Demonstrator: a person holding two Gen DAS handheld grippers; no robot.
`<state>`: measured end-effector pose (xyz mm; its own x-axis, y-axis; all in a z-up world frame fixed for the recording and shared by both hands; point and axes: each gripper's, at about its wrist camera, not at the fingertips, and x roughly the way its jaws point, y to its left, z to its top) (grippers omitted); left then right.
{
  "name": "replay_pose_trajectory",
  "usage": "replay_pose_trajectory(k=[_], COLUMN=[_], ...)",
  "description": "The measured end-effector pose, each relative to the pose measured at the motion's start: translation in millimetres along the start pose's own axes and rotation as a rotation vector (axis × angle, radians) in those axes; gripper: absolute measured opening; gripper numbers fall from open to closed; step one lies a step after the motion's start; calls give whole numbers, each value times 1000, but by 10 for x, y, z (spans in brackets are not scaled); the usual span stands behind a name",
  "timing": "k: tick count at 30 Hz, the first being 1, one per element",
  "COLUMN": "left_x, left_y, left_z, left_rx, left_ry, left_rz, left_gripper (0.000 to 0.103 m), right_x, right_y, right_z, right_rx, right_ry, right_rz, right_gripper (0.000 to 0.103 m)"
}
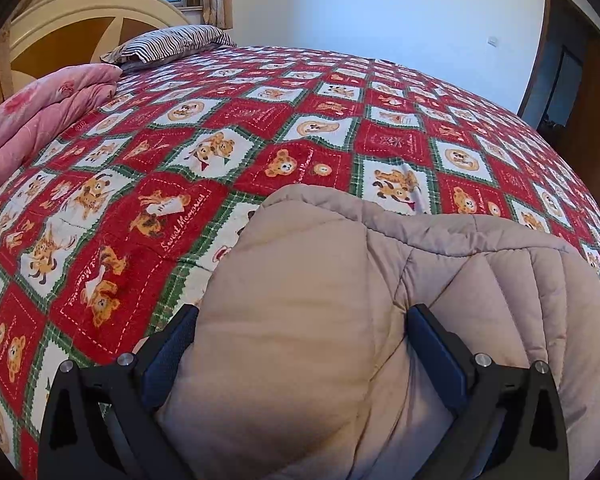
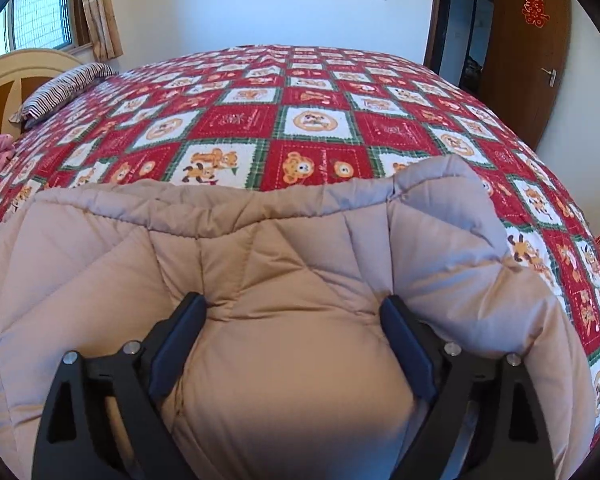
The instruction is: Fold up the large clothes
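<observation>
A big bed (image 2: 324, 120) fills the room, covered with a red, white and green bedspread with little bears on it, and a wooden door (image 2: 532, 52) stands at the far right. A striped pillow (image 1: 168, 42) lies at the far left by the headboard, and a pink quilt (image 1: 40, 116) is bunched up on the left side. On the near part of the bed lies the big puffy beige coat (image 2: 284, 248), with stitched lines across it and its far edge making a soft ridge. The left gripper (image 1: 302, 328) sits over the left part of the coat, and its fingers (image 1: 172, 344) are spread wide with a fat hump of coat between them. The right gripper (image 2: 294, 316) sits over the right part, and its fingers (image 2: 406, 344) are wide too, with another hump between them. The pads seem to rest beside the cloth and not squeeze it, so I think nothing is held right now. It looks like one fold has just been laid down, or a new grab is about to start; I cannot tell which. Next, both sets of fingers should close on the thick cloth together, lift the same amount, and carry it evenly, because the coat is bulky and slippery and may spring open again.
</observation>
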<state>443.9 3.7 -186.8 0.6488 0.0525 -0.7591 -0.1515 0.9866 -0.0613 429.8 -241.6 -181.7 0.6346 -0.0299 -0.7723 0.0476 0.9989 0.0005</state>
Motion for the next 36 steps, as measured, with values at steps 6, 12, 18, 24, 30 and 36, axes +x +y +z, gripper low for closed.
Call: replay_pose_trajectory(k=[6, 12, 18, 24, 30, 36], left_x=[-2, 2, 0, -1, -504, -633], left_y=[-7, -18, -27, -52, -68, -605], left_z=[-3, -3, 2, 13, 208, 127], left_rx=[5, 9, 19, 31, 23, 152], left_ry=[-4, -4, -1, 2, -39, -79], left_rz=[8, 13, 26, 44, 10, -38], left_gripper=[102, 102, 102, 102, 102, 102], right_x=[27, 48, 61, 65, -144, -570], right_y=[28, 46, 55, 74, 81, 414], right_z=[2, 12, 14, 16, 99, 297], right_rx=[-16, -25, -29, -37, -29, 45], right_ry=[8, 12, 15, 17, 30, -74], right_rz=[-22, -35, -41, -52, -80, -4], right_gripper=[91, 92, 92, 92, 91, 91])
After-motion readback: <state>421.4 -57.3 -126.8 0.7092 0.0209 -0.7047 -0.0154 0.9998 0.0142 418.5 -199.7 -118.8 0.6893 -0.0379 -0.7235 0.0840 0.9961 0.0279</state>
